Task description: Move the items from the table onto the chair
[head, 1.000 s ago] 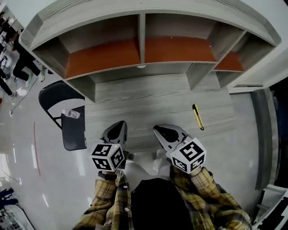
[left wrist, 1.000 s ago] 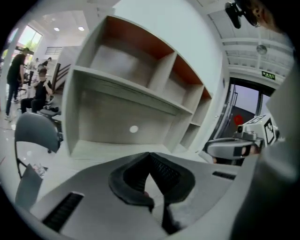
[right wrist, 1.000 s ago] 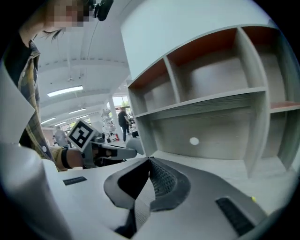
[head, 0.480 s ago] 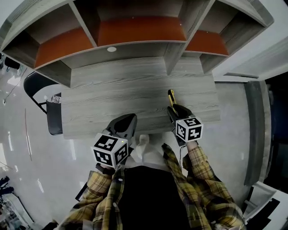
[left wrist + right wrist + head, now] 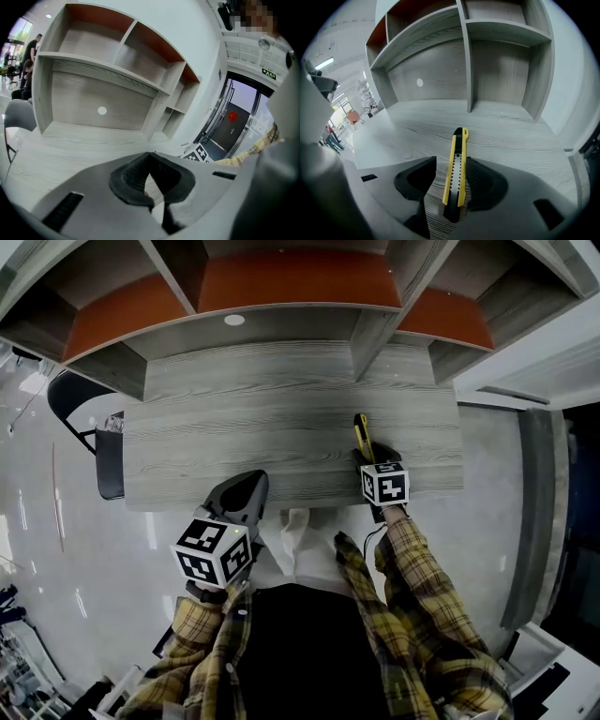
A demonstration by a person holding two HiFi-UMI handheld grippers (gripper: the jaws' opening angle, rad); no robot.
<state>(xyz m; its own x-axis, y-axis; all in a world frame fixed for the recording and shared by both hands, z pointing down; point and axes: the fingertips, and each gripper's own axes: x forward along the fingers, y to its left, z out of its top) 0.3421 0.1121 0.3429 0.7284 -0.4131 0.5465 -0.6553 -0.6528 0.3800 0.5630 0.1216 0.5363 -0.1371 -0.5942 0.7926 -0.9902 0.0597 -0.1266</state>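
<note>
Biggest change is the right gripper (image 5: pixel 368 456). A second ago it sat by the person's body, right next to the left gripper (image 5: pixel 246 491). It has since swung out and down across the table (image 5: pixel 234 427) to the yellow box cutter (image 5: pixel 457 164). Its jaws have just been opening and now stand wide, one on each side of the cutter, which lies flat between them with no pad pressing on it. The two grippers went from side by side to well apart. The head view has shifted too, so the chair (image 5: pixel 70 395) has slid to the far left.
</note>
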